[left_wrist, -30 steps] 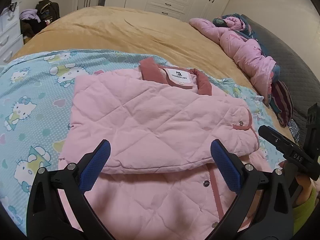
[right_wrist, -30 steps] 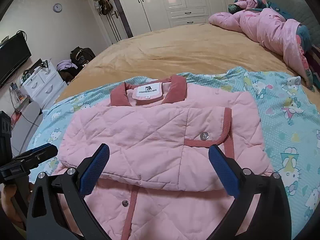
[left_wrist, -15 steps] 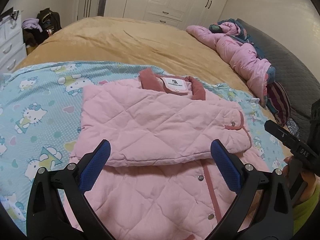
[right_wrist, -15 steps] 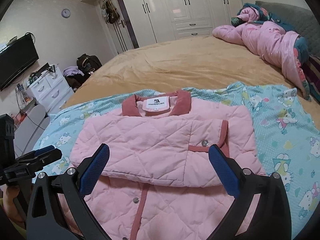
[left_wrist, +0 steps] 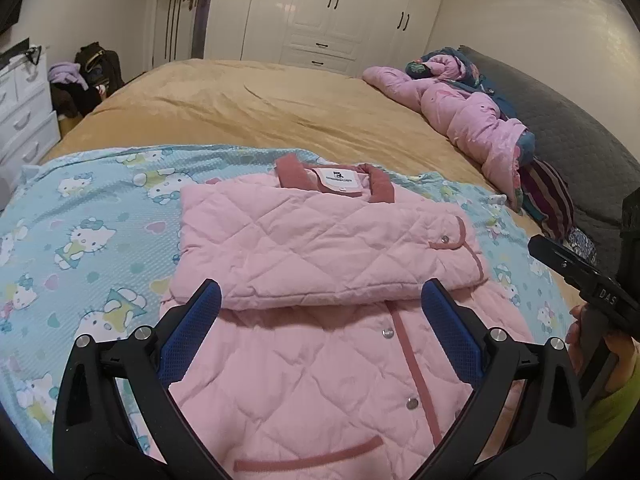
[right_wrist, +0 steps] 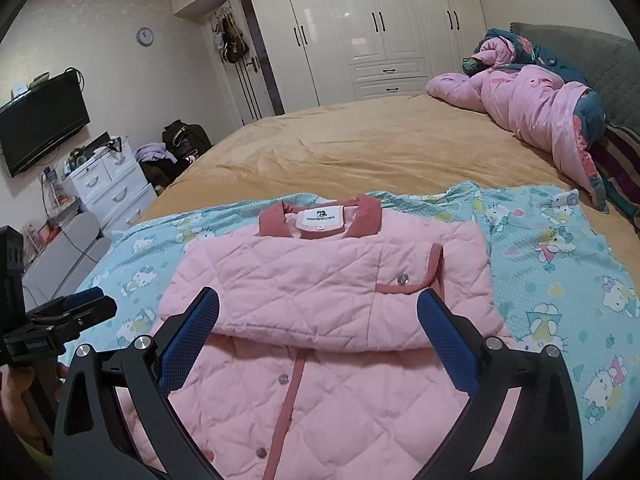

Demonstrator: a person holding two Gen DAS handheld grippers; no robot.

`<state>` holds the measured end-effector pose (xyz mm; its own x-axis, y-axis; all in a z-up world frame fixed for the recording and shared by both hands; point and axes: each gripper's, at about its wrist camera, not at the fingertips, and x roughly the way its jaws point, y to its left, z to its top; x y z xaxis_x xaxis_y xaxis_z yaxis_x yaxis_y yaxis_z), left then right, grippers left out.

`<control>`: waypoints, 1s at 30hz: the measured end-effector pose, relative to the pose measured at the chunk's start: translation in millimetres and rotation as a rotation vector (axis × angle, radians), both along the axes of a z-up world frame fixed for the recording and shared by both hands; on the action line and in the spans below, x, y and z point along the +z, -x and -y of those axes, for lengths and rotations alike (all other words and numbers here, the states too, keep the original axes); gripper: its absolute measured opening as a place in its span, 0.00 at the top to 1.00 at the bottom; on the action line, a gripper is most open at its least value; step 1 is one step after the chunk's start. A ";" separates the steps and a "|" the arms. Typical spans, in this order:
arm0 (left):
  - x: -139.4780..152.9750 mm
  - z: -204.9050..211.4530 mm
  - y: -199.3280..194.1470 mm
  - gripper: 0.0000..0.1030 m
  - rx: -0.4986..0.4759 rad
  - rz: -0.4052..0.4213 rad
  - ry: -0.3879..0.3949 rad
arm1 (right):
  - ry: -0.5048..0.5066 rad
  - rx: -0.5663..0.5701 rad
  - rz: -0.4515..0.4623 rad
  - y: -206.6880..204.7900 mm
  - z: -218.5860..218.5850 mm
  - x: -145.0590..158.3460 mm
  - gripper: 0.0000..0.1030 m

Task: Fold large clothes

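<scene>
Where both grippers gape wide, empty: quilted pink jacket [left_wrist: 320,280], sleeves folded across.

We see a pale pink quilted jacket [left_wrist: 320,248] stitched in diamonds, its collar [left_wrist: 380,188] and trim a dusty rose, its snaps silver. It lies on a light blue sheet [left_wrist: 88,240] printed with white cartoon cats, hearts and dots. The bed [left_wrist: 260,112] beneath is mustard tan. A pink and teal duvet [right_wrist: 536,108] lies against a grey headboard [right_wrist: 592,56]. The wardrobe [right_wrist: 380,28] is glossy cream with black handles. Our hand-held gripper fingers [left_wrist: 192,332] are black with blue pads.
</scene>
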<state>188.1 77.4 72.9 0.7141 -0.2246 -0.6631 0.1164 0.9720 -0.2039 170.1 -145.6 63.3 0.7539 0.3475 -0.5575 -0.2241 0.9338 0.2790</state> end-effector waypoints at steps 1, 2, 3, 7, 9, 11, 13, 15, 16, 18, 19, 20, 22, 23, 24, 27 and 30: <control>1.0 0.2 4.2 0.09 0.001 0.003 -0.005 | 0.000 0.005 0.000 4.4 0.1 0.8 0.04; 2.1 0.6 8.1 0.09 0.001 0.007 -0.010 | 0.002 0.007 0.003 8.6 0.2 1.6 0.04; 3.1 0.6 11.2 0.09 0.001 0.011 -0.013 | 0.003 0.010 0.008 13.7 0.6 2.6 0.04; 5.7 1.6 25.9 0.09 0.002 0.026 -0.019 | 0.009 0.017 0.012 26.3 0.7 4.6 0.04; 6.9 2.6 33.6 0.09 0.002 0.035 -0.026 | 0.014 0.021 0.014 32.6 1.4 5.6 0.04; 6.7 2.9 38.6 0.09 0.007 0.037 -0.038 | 0.017 0.022 0.017 37.8 1.7 6.8 0.04; 7.0 3.0 45.4 0.09 0.007 0.043 -0.042 | 0.018 0.029 0.018 43.7 2.6 7.6 0.04; 6.7 3.8 51.3 0.09 0.009 0.045 -0.043 | 0.019 0.032 0.019 49.6 4.0 7.3 0.04; 6.0 4.3 54.0 0.09 0.008 0.045 -0.044 | 0.018 0.033 0.017 52.3 5.1 6.8 0.04; 4.4 5.9 60.4 0.09 0.006 0.048 -0.049 | 0.015 0.035 0.012 58.3 7.3 4.0 0.04; 3.1 6.5 63.3 0.09 0.006 0.048 -0.053 | 0.016 0.034 0.010 60.7 7.6 2.5 0.04; 2.1 6.9 65.2 0.09 0.006 0.048 -0.053 | 0.016 0.035 0.010 63.8 8.7 0.9 0.04; -1.2 8.0 70.0 0.09 0.004 0.043 -0.053 | 0.016 0.040 0.004 68.8 10.4 -2.5 0.04; -2.5 9.0 72.2 0.09 0.004 0.042 -0.055 | 0.019 0.043 0.000 71.3 11.3 -4.6 0.04; -4.0 9.9 75.0 0.09 0.003 0.041 -0.058 | 0.023 0.044 -0.003 72.9 11.8 -6.0 0.04; -8.2 11.3 82.5 0.09 0.003 0.041 -0.062 | 0.039 0.044 -0.007 80.4 13.2 -10.9 0.04; -13.8 11.7 88.0 0.09 0.005 0.032 -0.065 | 0.042 0.046 -0.017 83.3 15.6 -15.6 0.04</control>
